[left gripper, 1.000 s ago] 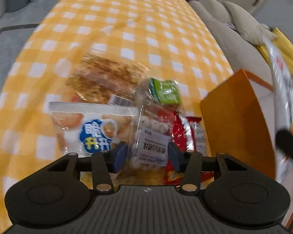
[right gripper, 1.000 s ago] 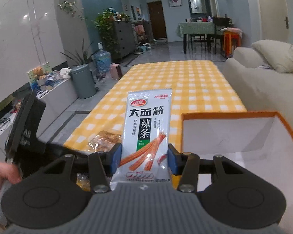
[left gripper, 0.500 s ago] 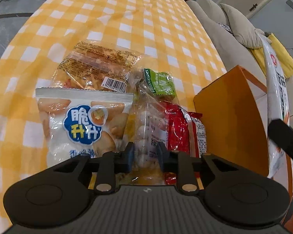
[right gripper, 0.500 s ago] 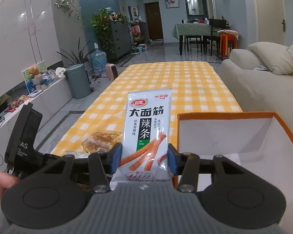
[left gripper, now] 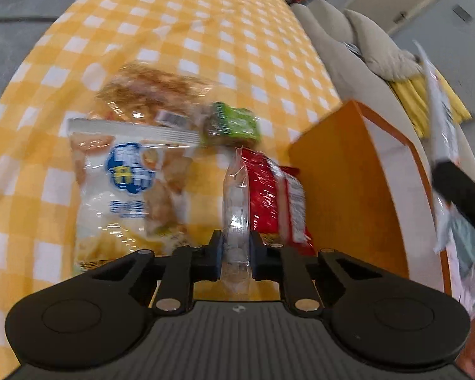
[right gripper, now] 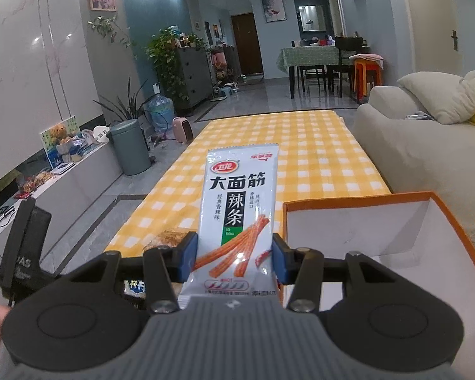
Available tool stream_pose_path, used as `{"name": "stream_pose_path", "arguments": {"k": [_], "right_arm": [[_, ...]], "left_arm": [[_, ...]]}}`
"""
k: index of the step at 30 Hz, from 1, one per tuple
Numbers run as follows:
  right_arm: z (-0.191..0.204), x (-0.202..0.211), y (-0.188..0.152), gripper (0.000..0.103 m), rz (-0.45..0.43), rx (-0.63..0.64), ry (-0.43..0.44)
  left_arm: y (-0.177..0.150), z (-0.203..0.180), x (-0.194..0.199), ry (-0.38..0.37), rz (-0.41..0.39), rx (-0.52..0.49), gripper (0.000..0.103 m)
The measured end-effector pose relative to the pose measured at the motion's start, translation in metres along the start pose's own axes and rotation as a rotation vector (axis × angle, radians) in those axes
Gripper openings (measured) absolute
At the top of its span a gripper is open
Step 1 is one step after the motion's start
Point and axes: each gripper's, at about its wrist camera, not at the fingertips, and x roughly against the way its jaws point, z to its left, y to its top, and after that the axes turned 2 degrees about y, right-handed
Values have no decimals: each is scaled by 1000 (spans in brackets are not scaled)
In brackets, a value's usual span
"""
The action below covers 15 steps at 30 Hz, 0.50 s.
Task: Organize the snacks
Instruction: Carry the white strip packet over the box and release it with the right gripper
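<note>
My left gripper [left gripper: 235,258] is shut on a clear bag of white round candies [left gripper: 236,209], held edge-on above the yellow checked tablecloth [left gripper: 205,31]. Below lie a white-and-blue chip bag [left gripper: 126,186], a clear bag of brown snacks [left gripper: 152,95], a green packet [left gripper: 234,123] and a red packet [left gripper: 275,199]. My right gripper [right gripper: 234,258] is shut on a white spicy-strip packet [right gripper: 237,215], held upright just left of the orange box [right gripper: 395,237]. The box also shows in the left wrist view [left gripper: 348,190], right of the pile.
A beige sofa [right gripper: 427,158] with pillows runs along the table's right side. A grey bin [right gripper: 129,145], plants and a low cabinet stand at the left. The other gripper's body [right gripper: 19,253] is at the lower left of the right wrist view.
My left gripper closed on the clear candy bag and lifted it, turning it edge-on. My right gripper keeps holding the spicy-strip packet, almost still beside the box.
</note>
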Motion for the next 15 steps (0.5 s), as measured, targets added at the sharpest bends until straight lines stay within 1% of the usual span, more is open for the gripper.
{"name": "stream_pose_path", "arguments": {"k": [2, 4, 6, 8, 10, 11, 15], "right_arm": [[-1, 2, 0, 47, 0, -10, 0], [-2, 2, 1, 47, -2, -20, 0], [-4, 2, 1, 47, -2, -27, 4], [-4, 2, 2, 47, -5, -31, 4], [-5, 1, 2, 47, -6, -34, 7], [-6, 1, 1, 47, -5, -37, 6], [-7, -4, -1, 47, 10, -46, 1]], "left_arm": [[-1, -7, -3, 6, -8, -14, 19], [-2, -9, -8, -2, 1, -18, 20], [-3, -11, -13, 7, 8, -26, 20], [-2, -13, -14, -1, 8, -32, 25], [-2, -12, -16, -22, 9, -24, 39], [-1, -12, -18, -19, 13, -17, 41], [-2, -15, -35, 41, 44, -34, 43]]}}
